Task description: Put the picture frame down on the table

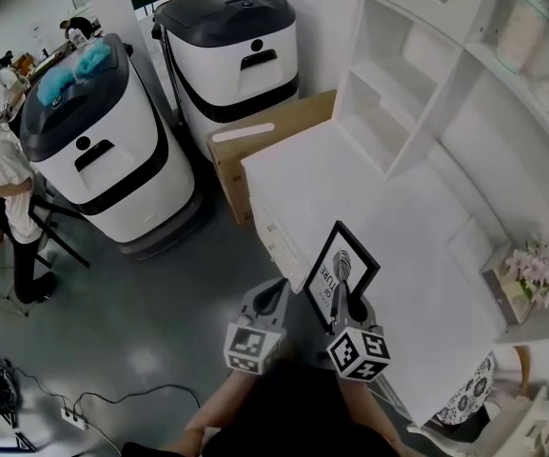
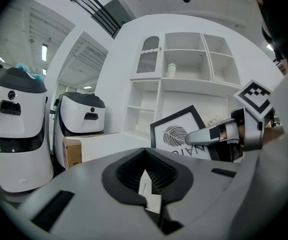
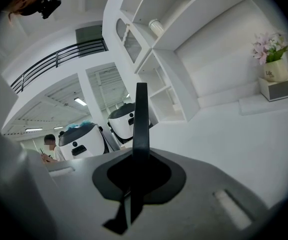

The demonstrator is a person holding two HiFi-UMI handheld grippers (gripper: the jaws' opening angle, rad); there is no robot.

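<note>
- Frame (image 1: 343, 267): black-edged leaf print, upright, held at the near edge of the table (image 1: 417, 246).
- Right gripper (image 1: 337, 301): clamped on the frame's lower edge.
- Left gripper (image 1: 276, 291): jaws together, empty, just beside.

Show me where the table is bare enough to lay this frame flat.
Bare: the middle of the table, from the shelf unit at its back to the near edge under the picture frame. Crowded: the right edge, round the flower box and the white pad beside it.
</note>
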